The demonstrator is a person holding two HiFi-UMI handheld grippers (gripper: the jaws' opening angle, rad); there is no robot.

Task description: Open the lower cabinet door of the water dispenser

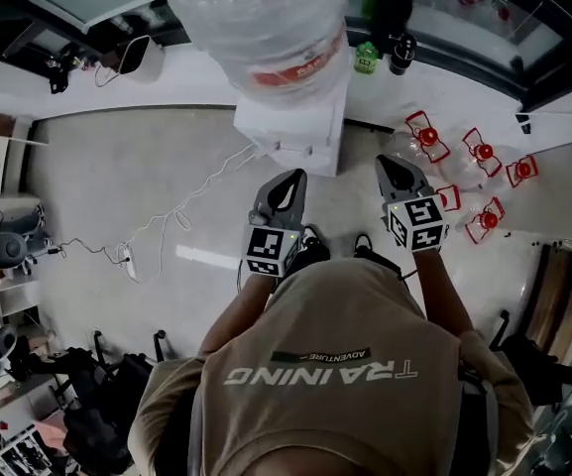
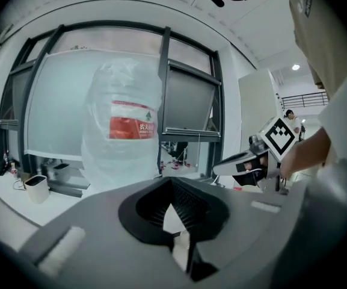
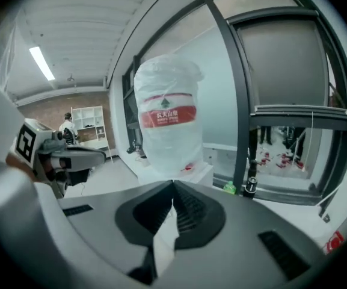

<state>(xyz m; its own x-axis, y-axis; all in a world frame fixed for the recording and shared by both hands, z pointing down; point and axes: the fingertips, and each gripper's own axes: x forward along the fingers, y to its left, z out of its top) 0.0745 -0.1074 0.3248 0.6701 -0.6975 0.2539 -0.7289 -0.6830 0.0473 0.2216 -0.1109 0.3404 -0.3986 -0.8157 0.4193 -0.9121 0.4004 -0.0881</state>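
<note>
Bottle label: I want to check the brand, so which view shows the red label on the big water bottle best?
The left gripper view: the red label faces the camera, large and flat. The right gripper view shows it as a narrower band; the head view catches only its curved edge from above.

Probably an office: water dispenser (image 1: 290, 132), shelving (image 3: 92, 123), large windows (image 2: 59, 95).

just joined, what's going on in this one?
A person stands facing the water dispenser, which has a large water bottle on top, and holds a gripper in each hand. The left gripper and right gripper both point toward the dispenser, jaws shut and empty, clear of it. The lower cabinet door is out of sight in every view.
</note>
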